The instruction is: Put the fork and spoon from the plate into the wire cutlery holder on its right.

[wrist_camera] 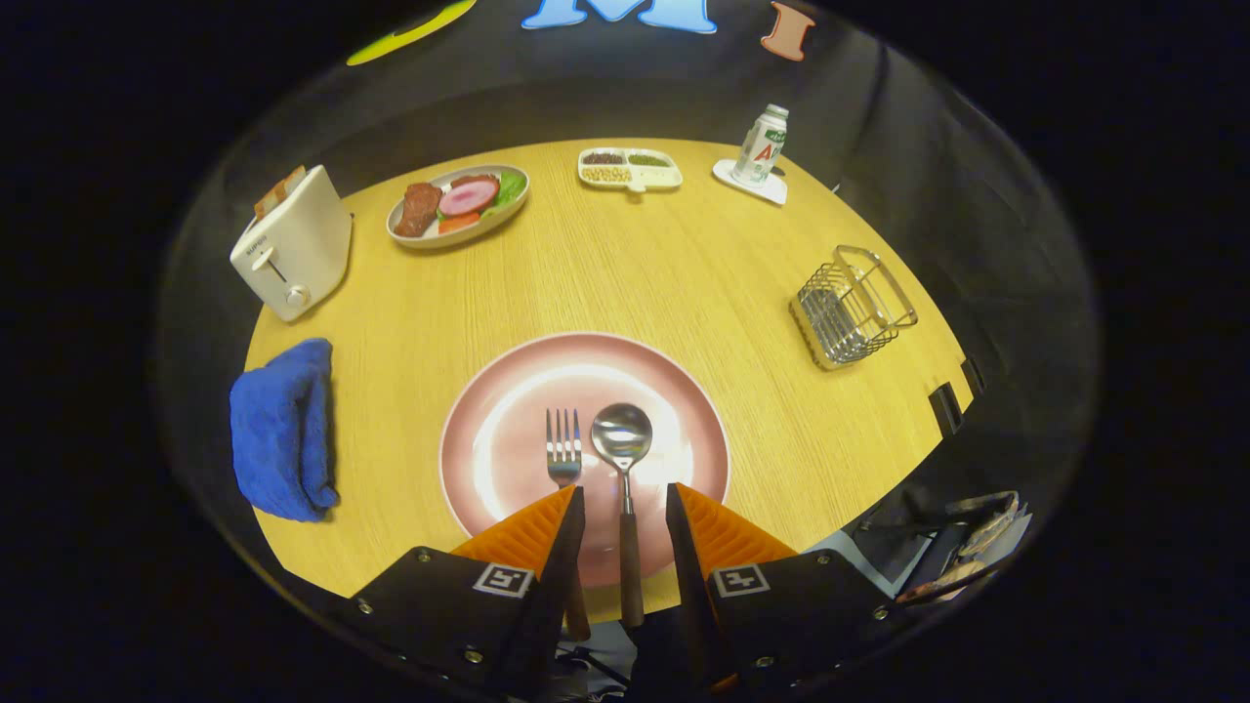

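Note:
A pink plate (pixel 508 391) lies on the round wooden table just ahead of my fingers. On it a fork (pixel 563 449) and a spoon (pixel 622 434) lie side by side, heads pointing away, dark handles running back toward me. My gripper (pixel 625 498) is open, held above the plate's near rim. The spoon's handle passes through the gap between the fingers without touching them; the fork's handle runs under the left finger (pixel 547 532). The wire cutlery holder (pixel 854 308) stands to the right of the plate, apart from it.
A folded blue cloth (pixel 283 430) lies left of the plate. A white toaster (pixel 293 244) stands behind it. Farther back are an oval dish of food (pixel 459 203), a divided tray of grains (pixel 630 168) and a small bottle (pixel 761 144) on a white coaster.

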{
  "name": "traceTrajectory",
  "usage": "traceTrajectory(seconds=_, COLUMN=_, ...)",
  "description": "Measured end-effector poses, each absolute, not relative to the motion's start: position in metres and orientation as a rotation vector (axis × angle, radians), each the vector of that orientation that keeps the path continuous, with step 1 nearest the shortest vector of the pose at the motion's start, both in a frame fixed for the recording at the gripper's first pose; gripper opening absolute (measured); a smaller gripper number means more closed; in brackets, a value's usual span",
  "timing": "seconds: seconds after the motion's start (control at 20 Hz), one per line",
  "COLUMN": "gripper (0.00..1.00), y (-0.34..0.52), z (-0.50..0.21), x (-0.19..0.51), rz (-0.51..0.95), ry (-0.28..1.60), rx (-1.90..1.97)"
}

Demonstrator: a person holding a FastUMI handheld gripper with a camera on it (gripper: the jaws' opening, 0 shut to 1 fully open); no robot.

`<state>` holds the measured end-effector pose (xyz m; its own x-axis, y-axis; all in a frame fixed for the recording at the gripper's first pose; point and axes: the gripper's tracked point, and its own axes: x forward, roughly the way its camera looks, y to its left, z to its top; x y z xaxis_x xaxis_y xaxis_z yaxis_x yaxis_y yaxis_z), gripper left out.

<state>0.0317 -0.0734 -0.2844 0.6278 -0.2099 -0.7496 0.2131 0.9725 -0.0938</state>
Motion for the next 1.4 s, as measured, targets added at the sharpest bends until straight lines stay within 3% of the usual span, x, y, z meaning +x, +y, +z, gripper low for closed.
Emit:
traceTrajectory(seconds=0.55, gripper=0.52, y=-0.072, z=-0.344, x=0.031, rz=-0.214, ry=1.096, rx=-0.007)
traceTrajectory(seconds=0.65, gripper=0.43, y=-0.075, z=-0.344, x=0.033, rz=-0.214, ry=1.113, rx=-0.022)
traceTrajectory(seconds=0.7, gripper=0.26, y=-0.074, z=-0.343, x=0.036, rz=-0.202, ry=1.115, rx=-0.022)
traceTrajectory(seconds=0.8, gripper=0.14, y=-0.075, z=-0.344, x=0.035, rz=-0.203, ry=1.13, rx=-0.039)
traceTrajectory(seconds=0.9, gripper=0.12, y=-0.076, z=-0.346, x=0.041, rz=-0.191, ry=1.13, rx=-0.085)
traceTrajectory(seconds=0.95, gripper=0.06, y=-0.075, z=-0.342, x=0.036, rz=-0.185, ry=1.131, rx=-0.102)
traceTrajectory(seconds=1.4, gripper=0.06, y=-0.086, z=-0.31, x=0.041, rz=-0.23, ry=1.052, rx=-0.167)
